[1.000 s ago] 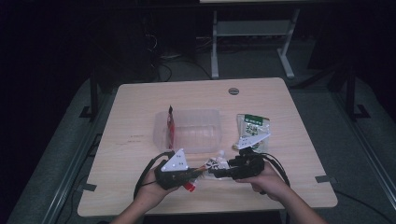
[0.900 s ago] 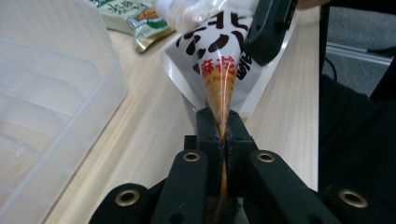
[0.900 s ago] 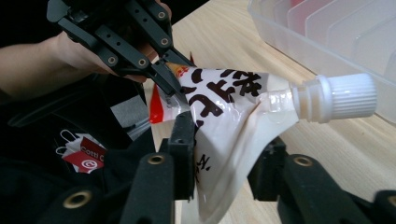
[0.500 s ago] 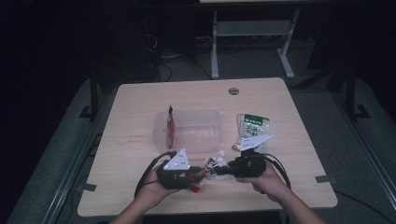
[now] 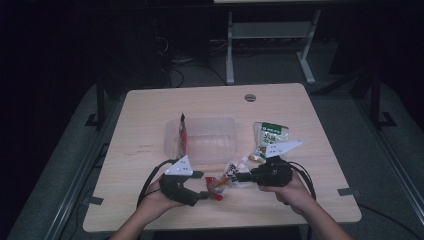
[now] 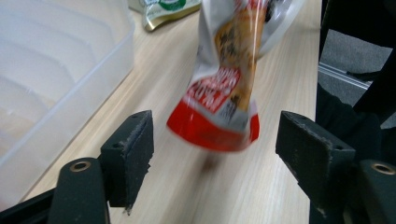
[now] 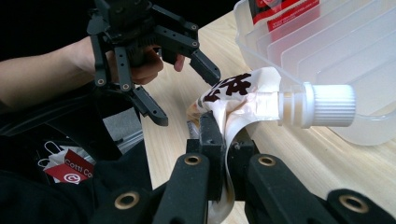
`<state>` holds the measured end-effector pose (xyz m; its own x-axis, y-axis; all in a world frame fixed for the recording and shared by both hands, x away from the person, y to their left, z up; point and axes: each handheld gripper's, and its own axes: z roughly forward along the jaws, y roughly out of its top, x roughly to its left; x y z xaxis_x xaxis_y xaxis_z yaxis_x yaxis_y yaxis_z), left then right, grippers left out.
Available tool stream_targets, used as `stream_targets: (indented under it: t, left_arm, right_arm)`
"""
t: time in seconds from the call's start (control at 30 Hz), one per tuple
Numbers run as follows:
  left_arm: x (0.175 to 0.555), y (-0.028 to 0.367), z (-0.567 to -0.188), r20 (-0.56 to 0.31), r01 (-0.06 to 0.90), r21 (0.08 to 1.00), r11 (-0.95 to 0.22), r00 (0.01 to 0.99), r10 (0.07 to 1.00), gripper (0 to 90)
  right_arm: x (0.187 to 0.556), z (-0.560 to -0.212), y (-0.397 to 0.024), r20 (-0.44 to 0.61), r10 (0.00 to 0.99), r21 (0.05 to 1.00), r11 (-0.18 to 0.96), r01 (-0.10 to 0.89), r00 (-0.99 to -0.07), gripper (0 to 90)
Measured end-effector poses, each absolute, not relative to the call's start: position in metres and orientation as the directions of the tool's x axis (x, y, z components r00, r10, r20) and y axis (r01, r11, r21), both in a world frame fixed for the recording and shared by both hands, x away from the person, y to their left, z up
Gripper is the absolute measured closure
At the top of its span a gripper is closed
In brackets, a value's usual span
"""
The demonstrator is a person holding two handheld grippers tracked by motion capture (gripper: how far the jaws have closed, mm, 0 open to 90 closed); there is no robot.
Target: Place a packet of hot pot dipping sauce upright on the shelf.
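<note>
A white, orange and red spout pouch point(image 5: 220, 183) hangs just above the table between my two grippers. My right gripper point(image 7: 223, 135) is shut on its crumpled upper part, right behind the white screw cap point(image 7: 327, 105). In the high view the right gripper point(image 5: 240, 176) comes in from the right. My left gripper point(image 6: 217, 154) stands open and its jaws have just been opening. The pouch's red bottom end point(image 6: 219, 126) hangs between those jaws, touching neither one. In the high view the left gripper point(image 5: 204, 186) sits left of the pouch.
A clear plastic bin point(image 5: 220, 127) stands just behind the grippers, with a red packet point(image 5: 182, 132) upright at its left end. A green and white packet point(image 5: 270, 135) lies to the bin's right. The table's front edge point(image 5: 220, 224) is close below the hands.
The left gripper's jaws have spread apart and let go of the pouch's red end. The right gripper has closed on the spout end. Both hands stay about where they were.
</note>
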<state>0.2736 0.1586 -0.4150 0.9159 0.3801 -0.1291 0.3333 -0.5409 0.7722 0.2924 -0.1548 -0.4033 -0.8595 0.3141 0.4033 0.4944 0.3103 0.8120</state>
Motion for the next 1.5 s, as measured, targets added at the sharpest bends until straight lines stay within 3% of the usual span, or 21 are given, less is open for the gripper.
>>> stream_targets:
  t: [0.87, 1.5]
  left_arm:
    - [0.278, 0.169, -0.421, -0.134, 0.354, 0.744, -0.567, 0.910, 0.393, 21.8]
    - [0.278, 0.170, -0.422, -0.134, 0.357, 0.737, -0.574, 0.910, 0.393, 20.1]
  right_arm:
    - [0.298, -0.369, -0.165, 0.329, 0.370, 0.851, 0.283, 0.443, -0.869, 88.6]
    - [0.331, -0.341, -0.158, 0.289, 0.466, 0.860, 0.257, 0.441, -0.836, 88.7]
